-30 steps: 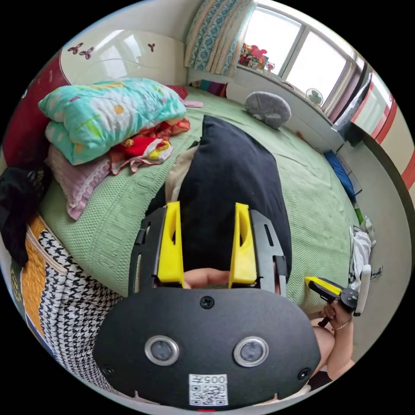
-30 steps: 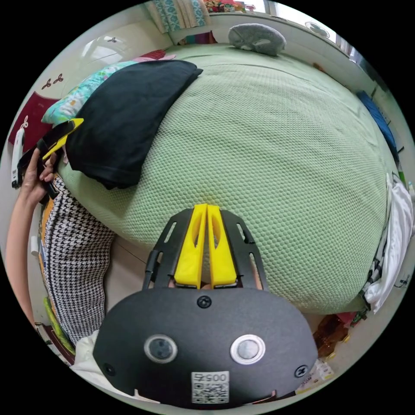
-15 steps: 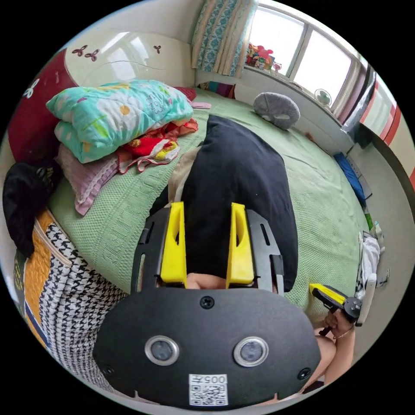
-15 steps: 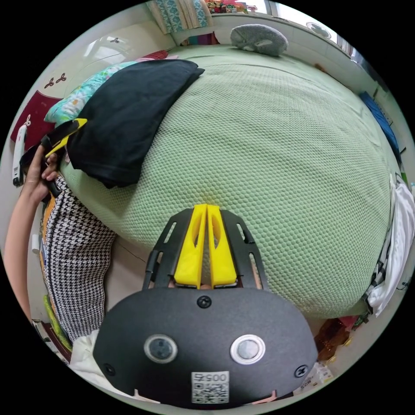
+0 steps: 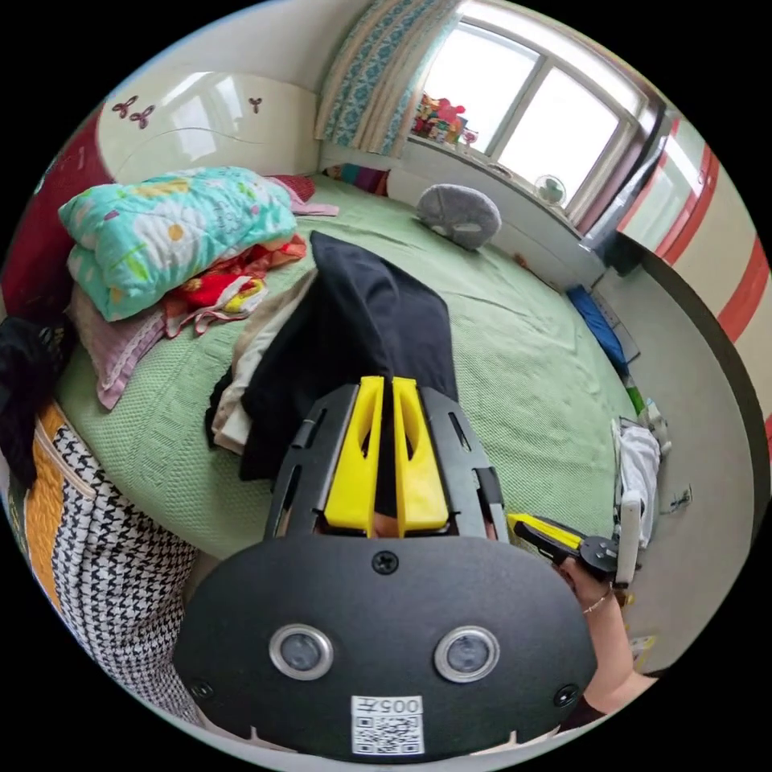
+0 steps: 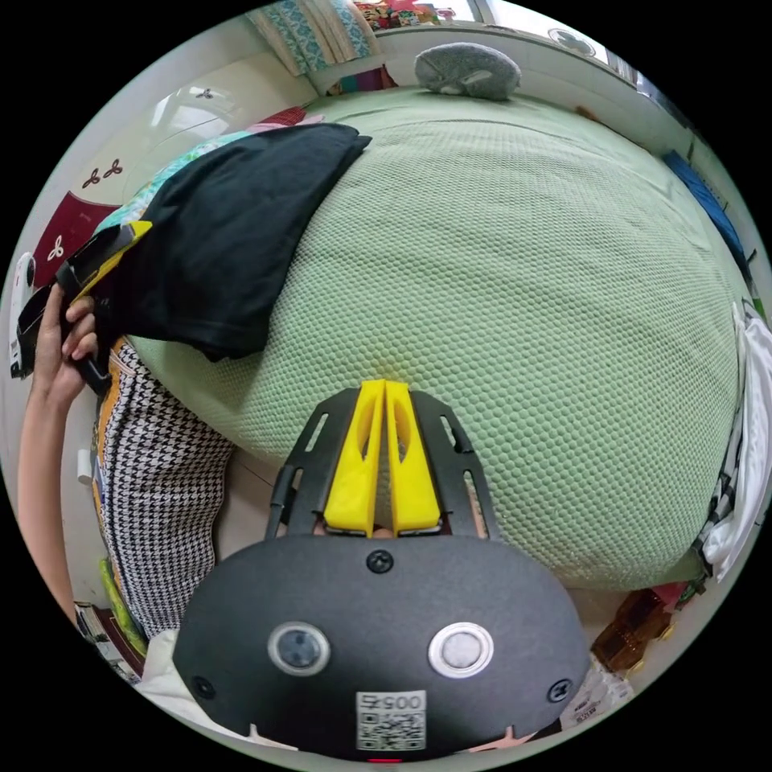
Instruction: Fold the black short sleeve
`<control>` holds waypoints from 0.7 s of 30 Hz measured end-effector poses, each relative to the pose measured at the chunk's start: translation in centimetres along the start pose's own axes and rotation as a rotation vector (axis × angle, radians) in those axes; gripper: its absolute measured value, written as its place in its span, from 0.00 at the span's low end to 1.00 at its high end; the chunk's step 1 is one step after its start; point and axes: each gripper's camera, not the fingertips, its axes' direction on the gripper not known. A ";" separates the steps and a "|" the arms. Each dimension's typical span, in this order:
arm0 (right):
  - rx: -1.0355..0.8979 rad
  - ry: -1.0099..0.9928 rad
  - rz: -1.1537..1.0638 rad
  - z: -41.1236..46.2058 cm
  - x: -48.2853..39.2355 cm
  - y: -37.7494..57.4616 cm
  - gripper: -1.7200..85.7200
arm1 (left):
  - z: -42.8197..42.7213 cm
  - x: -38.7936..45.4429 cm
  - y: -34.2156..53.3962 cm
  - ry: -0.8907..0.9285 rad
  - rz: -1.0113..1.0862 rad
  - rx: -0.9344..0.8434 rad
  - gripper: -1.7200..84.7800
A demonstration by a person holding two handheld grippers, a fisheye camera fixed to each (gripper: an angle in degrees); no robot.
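The black short sleeve lies folded on top of a small pile of clothes on the green bed. My left gripper is shut on its near edge, and black cloth shows in the thin gap between the yellow jaws. In the right gripper view the same garment sits at the left side of the bed, with the left gripper at its near corner in a person's hand. My right gripper is shut on nothing, above the bed's near edge. It also appears low right.
A turquoise quilt and bright clothes are heaped at the bed's head. Beige clothing lies under the black garment. A houndstooth cloth hangs beside the bed. A grey cushion rests at the far side, and white clothing on the floor.
My left gripper's jaws have closed from wide open onto the black garment's near edge, which now looks drawn up and narrower. The right gripper has stayed shut.
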 end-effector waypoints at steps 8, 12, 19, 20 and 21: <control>0.161 -0.012 -0.016 -2.5 0.7 1.3 0.01 | 3.0 7.0 3.9 0.089 0.108 -0.104 0.04; 0.216 -0.075 0.036 -3.6 2.5 1.9 0.01 | 4.1 9.8 6.4 0.098 0.175 -0.134 0.05; 0.206 -0.148 0.068 -3.9 4.8 2.9 0.01 | 5.3 12.6 10.9 0.190 0.280 -0.223 0.05; 0.208 -0.138 0.067 -3.8 4.8 3.1 0.01 | 4.9 12.4 11.4 0.233 0.277 -0.212 0.05; 0.212 -0.133 0.068 -3.9 4.9 3.3 0.01 | 4.7 12.3 11.6 0.254 0.273 -0.205 0.05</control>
